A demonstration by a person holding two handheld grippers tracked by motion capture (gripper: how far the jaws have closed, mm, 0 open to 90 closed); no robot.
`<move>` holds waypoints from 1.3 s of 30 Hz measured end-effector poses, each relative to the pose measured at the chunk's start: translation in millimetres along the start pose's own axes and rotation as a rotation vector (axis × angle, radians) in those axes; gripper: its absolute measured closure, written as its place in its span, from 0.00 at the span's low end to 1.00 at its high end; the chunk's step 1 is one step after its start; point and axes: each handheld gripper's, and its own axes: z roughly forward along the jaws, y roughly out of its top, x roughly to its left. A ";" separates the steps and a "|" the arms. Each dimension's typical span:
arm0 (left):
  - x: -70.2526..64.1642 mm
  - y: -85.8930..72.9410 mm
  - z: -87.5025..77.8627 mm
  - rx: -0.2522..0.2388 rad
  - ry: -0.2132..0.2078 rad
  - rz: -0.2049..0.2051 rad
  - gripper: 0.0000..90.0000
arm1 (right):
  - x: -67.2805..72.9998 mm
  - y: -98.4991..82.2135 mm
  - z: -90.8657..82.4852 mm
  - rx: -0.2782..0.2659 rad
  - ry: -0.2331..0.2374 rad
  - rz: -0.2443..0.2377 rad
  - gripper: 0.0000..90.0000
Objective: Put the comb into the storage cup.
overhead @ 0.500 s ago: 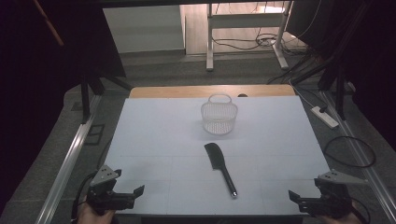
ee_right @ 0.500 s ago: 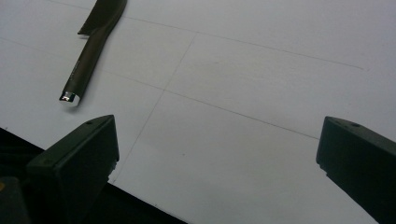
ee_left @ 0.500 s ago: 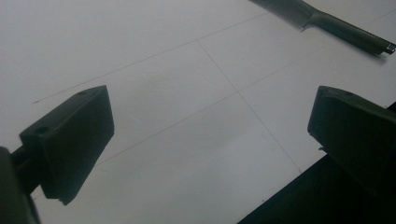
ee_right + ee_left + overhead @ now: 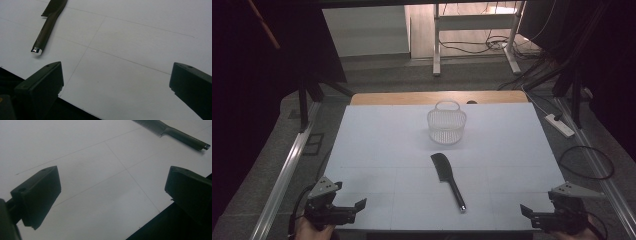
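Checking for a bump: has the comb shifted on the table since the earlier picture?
No. The comb lies in the same spot below the basket, handle toward the near edge.

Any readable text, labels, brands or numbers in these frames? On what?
None readable.
Comb: a faint mark runs along its handle in the right gripper view, too blurred to read.
Basket: no label in view.
White table cover: bare, thin seam lines, no print.
Left tongs and right tongs: plain black, no markings.
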 end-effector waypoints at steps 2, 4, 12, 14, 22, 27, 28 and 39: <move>-0.1 0.0 0.0 0.000 0.001 0.001 0.02 | 0.5 0.0 -0.2 0.002 -0.001 -0.002 0.00; -0.1 0.0 0.1 0.002 0.000 0.000 0.02 | 2.1 0.4 0.4 0.008 0.004 -0.018 0.00; 0.0 0.1 0.6 0.005 -0.004 0.001 0.02 | 4.3 0.9 1.1 0.015 0.002 -0.040 0.00; 0.2 0.1 0.5 0.005 -0.005 0.000 0.02 | 3.7 1.1 0.8 0.014 0.009 -0.037 0.00; 0.4 -0.6 -0.3 -0.006 -0.008 -0.004 0.02 | 4.3 1.1 -0.1 0.007 0.018 -0.045 0.00; 0.6 -0.7 -0.3 -0.006 -0.010 -0.005 0.02 | 6.3 3.9 -0.6 -0.038 0.022 -0.063 0.00; 0.6 -0.7 -0.3 -0.006 -0.010 -0.005 0.02 | 6.9 4.7 -0.5 -0.043 0.021 -0.070 0.00; 1.7 -1.0 -0.6 -0.008 -0.013 -0.014 0.02 | 9.3 9.2 3.3 -0.042 0.072 -0.107 0.00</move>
